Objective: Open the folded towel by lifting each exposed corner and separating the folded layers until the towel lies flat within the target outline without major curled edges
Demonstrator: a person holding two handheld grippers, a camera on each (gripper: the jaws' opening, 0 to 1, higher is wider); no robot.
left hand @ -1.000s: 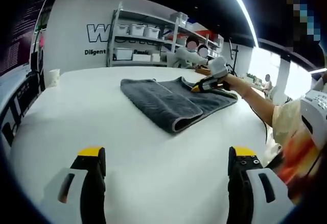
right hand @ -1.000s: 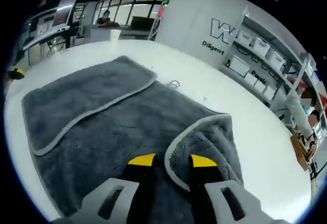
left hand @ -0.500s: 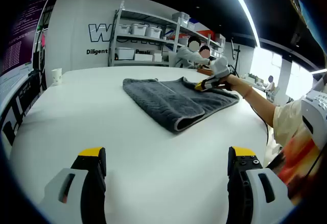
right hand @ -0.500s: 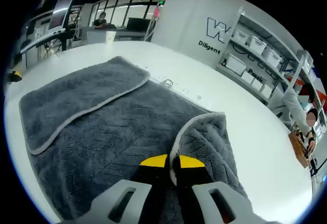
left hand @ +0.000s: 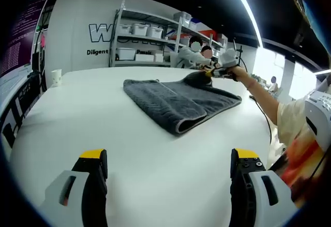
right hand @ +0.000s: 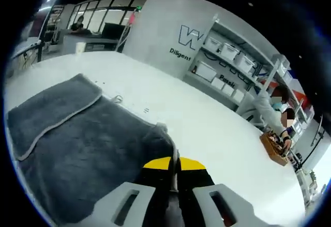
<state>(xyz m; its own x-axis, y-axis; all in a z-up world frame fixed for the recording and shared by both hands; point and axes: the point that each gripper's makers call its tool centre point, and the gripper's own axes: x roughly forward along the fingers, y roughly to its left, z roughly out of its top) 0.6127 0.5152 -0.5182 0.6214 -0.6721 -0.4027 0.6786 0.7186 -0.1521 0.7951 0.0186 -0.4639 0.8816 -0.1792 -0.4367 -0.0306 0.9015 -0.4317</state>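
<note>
Left gripper view looks across a broad, smooth white table with a rounded edge. On its far half lies the grey towel, a thick, plush cloth with a ribbed weave and a paler bound hem, still folded so that a doubled edge curls toward the camera. The left gripper hangs low over bare tabletop, well apart from the towel, its two yellow-tipped jaws spread wide with nothing between them. At the towel's far corner the right gripper, held out on a person's bare arm, pinches a dark peak of cloth raised off the table. Behind stand metal shelves with pale storage bins, and a small white cup sits near the table's left edge.

Right gripper view gives the close side: the right gripper has its yellow tips pressed together on the towel's hemmed corner, the cloth bunching up between them. Here the fluffy nap and a flat folded flap with a light border show plainly. A brown basket sits at the table's far edge.
</note>
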